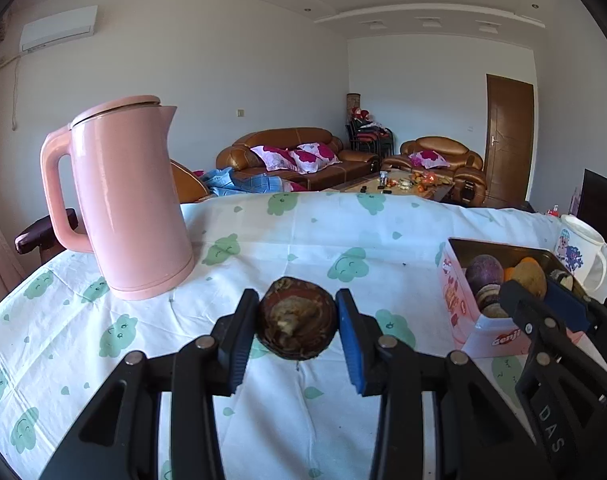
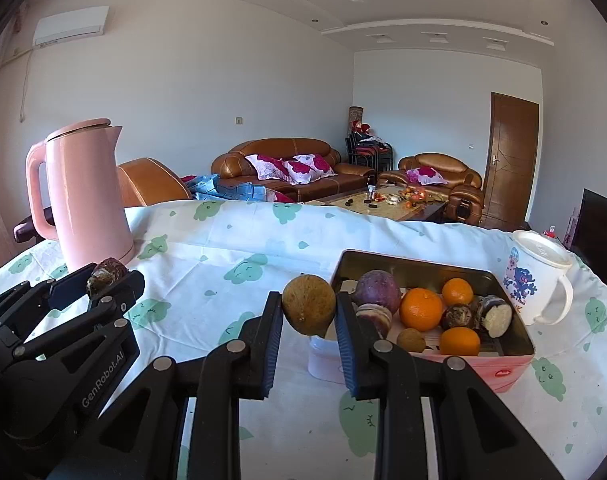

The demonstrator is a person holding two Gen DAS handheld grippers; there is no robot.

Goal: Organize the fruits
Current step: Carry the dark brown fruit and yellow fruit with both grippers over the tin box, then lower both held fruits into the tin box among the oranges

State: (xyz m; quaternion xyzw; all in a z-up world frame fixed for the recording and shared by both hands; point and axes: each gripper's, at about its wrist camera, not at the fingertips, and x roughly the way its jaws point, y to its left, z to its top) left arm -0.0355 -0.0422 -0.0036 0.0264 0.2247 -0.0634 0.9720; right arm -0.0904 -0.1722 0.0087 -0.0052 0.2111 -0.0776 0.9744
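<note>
The left gripper (image 1: 297, 326) holds a dark brown, scuffed water chestnut (image 1: 297, 324) between its jaws; its species is hard to confirm. The right gripper (image 2: 309, 312) clamps a tan round fruit (image 2: 308, 309), which hides the near-left corner of the pink "Genji" tin (image 2: 503, 372) just right of its jaws on the counter (image 2: 223, 248).

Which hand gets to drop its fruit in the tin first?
Probably the right. The right gripper holds its brown fruit just beside the tin, while the left gripper, holding a dark fruit, is farther away near the kettle.
</note>
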